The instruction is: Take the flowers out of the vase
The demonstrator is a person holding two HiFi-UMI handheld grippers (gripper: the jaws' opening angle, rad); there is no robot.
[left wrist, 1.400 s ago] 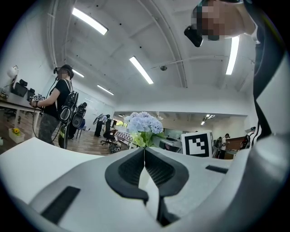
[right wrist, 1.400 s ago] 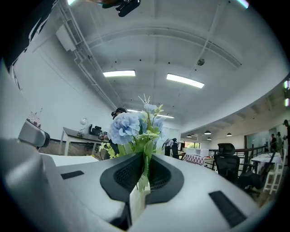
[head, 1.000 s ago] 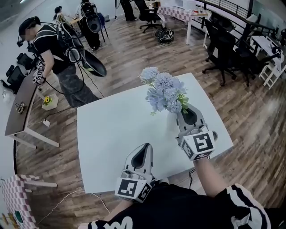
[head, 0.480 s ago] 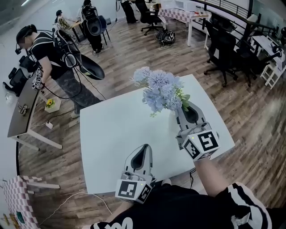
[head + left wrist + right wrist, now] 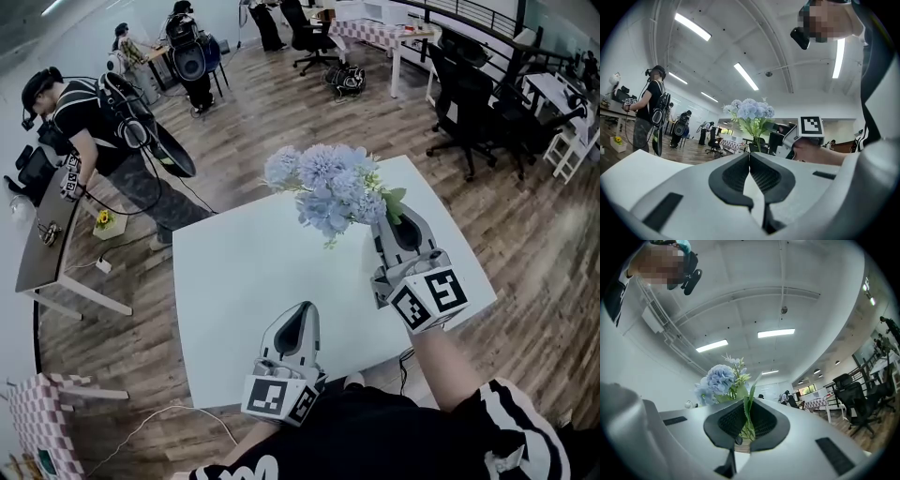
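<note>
**A:** Where did the flowers (image 5: 328, 192) sit against your jaws?

**B:** My right gripper (image 5: 391, 214) was clenched on the bunch's green stems. They ran up between my two dark pads (image 5: 727, 422), and the blooms spread out past the tips, towards the tabletop's far edge. I held the bunch over the far right corner of the table (image 5: 244, 281).

**A:** And your other one?

**B:** My left gripper (image 5: 305, 311) was closed with nothing in it, its tips meeting. It sat at the near edge of the tabletop, well apart from the bunch.

**A:** What did the flowers look like?

**B:** They had round, puffy heads of pale blue, made of many small petals, with a few slim leaves (image 5: 749, 397) and thin sprigs among them. My pads were black with a fine ribbed grid, set in smooth grey shells. Each gripper carried a cube with black-and-white square markers.

**A:** And the surroundings?

**B:** The tabletop was a plain white square, smooth and matte. It stood on a brown wood-plank floor (image 5: 281, 112). Black office chairs (image 5: 469, 103) stood beyond the far right corner. Off to the left, a person (image 5: 94, 122) wearing gear stood beside a grey desk (image 5: 47, 253). Long strip lights (image 5: 776, 333) ran across a white ceiling.
</note>
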